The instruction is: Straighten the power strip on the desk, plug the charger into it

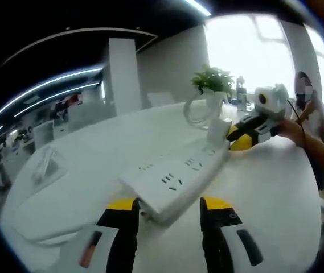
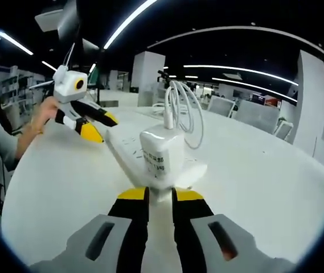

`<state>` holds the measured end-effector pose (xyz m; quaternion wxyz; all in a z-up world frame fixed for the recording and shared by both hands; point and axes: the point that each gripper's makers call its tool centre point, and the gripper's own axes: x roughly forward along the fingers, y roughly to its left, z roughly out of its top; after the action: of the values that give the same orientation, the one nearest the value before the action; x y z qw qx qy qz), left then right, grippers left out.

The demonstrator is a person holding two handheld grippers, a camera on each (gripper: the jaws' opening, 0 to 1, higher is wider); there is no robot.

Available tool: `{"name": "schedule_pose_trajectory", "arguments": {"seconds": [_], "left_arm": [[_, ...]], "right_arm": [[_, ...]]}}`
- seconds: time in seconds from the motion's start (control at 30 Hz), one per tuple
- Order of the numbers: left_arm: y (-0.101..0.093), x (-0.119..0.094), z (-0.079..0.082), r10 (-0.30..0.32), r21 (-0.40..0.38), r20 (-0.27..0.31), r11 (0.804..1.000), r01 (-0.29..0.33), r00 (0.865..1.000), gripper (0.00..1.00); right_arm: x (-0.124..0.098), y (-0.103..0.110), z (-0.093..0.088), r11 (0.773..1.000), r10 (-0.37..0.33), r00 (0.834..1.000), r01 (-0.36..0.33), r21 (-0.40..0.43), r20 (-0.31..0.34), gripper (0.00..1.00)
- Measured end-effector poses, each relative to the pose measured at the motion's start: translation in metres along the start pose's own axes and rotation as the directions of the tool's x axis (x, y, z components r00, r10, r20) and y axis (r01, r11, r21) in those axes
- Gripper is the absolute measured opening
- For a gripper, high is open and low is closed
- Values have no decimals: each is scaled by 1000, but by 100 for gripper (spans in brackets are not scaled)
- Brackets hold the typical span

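A long white power strip (image 1: 179, 176) lies on the round white table (image 1: 105, 148). Its near end sits between the jaws of my left gripper (image 1: 169, 213), which press on both its sides. At its far end stands the white charger (image 1: 218, 132), held by my right gripper (image 1: 247, 132). In the right gripper view the charger (image 2: 160, 156) fills the centre, its coiled white cable (image 2: 181, 111) looping up behind it. My right gripper (image 2: 160, 198) is shut on its base, over the power strip (image 2: 127, 151). My left gripper (image 2: 96, 126) holds the strip's other end.
A potted plant (image 1: 213, 85) and a bottle (image 1: 241, 94) stand at the table's far side. A clear plastic packet (image 1: 48, 165) lies at the left. A person's arm (image 1: 307, 139) and hand (image 2: 43, 114) hold the grippers. Chairs (image 2: 258, 114) ring the table.
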<state>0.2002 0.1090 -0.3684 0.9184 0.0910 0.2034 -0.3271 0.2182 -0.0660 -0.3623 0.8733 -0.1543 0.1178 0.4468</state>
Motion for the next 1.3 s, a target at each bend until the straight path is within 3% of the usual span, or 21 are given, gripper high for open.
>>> {"name": "schedule_pose_trajectory", "arguments": {"seconds": [0.43,0.7,0.9,1.07,1.17,1.3], "left_arm": [[2,-5,3,-6,-55,18,998,7,1000,39],[5,-9,12,4,-72,58,997,0,998,39],[6,-12,15,11,-71,74,997,-5,997,39],[11,-23,12,74,-71,89,995,-68,993,39],[10,-34,8,113,-64,76,992,-109,991,40],[8,-53,16,182,-45,123,983,-177,976,39]], "right_arm": [[-2,0,5,999,17,1000,-18,41,22,16],[-11,-18,6,988,-39,999,33,148,37,21],[-18,-11,6,987,-53,998,49,152,25,20],[-31,-2,11,984,-104,994,97,151,39,19],[-40,8,16,972,-123,990,107,208,63,21],[-49,24,23,961,-129,988,103,257,83,21]]}}
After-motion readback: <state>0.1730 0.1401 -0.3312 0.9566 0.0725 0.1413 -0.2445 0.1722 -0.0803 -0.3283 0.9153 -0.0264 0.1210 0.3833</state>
